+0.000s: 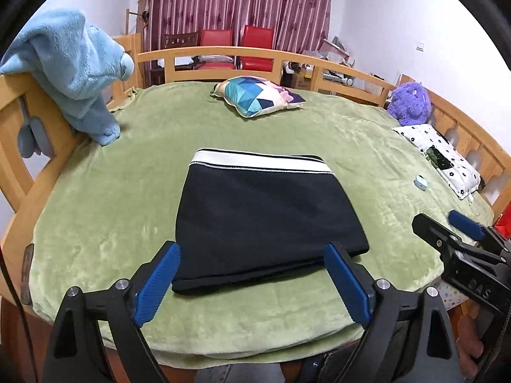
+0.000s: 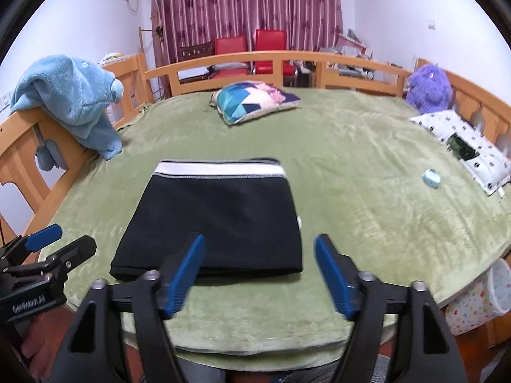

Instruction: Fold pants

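The black pants (image 1: 265, 217) with a white waistband lie folded into a flat rectangle on the green blanket (image 1: 127, 223), waistband at the far side. They also show in the right wrist view (image 2: 217, 220). My left gripper (image 1: 252, 255) is open and empty, held just above the near folded edge. My right gripper (image 2: 260, 245) is open and empty, over the pants' near right corner. Each gripper shows at the side of the other's view: the right gripper (image 1: 447, 223) and the left gripper (image 2: 64, 239).
A patterned cushion (image 1: 258, 95) lies at the far side of the bed. A blue plush towel (image 1: 73, 67) hangs on the left wooden rail. A purple plush toy (image 1: 410, 99), a dotted pillow (image 1: 447, 159) and a small round object (image 1: 421, 182) are on the right. A bin (image 2: 476, 300) stands off the right edge.
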### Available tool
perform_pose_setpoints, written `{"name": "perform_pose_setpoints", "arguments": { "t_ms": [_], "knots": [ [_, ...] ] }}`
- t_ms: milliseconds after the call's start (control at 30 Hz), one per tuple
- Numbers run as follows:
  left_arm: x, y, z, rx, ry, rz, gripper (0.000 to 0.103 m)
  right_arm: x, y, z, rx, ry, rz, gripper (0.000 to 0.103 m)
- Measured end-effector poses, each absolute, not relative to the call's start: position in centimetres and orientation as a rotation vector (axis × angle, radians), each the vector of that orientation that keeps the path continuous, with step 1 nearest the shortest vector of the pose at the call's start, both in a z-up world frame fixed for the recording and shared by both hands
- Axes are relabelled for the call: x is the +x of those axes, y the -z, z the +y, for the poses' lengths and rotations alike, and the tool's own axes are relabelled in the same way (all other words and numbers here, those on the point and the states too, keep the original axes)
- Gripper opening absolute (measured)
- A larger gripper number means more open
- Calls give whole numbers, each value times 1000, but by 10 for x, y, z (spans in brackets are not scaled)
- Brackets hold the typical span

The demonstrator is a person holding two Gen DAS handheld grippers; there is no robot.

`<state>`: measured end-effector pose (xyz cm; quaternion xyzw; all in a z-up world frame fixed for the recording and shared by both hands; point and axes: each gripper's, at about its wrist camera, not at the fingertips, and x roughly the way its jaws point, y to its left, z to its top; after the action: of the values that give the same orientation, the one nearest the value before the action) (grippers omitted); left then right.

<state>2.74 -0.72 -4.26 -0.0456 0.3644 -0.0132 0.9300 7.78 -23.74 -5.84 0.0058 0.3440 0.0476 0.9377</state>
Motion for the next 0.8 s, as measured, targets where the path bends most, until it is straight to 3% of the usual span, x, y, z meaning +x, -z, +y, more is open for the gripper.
{"name": "perform_pose_setpoints", "arguments": {
  "t_ms": [133,800],
  "knots": [
    [20,36,-9,-113,21,738,93,63,47,-239,14,-90,648,102],
    [12,38,7,-149,-38,737,93,55,42,-239,-15,-83,665,102]
  ]
}}
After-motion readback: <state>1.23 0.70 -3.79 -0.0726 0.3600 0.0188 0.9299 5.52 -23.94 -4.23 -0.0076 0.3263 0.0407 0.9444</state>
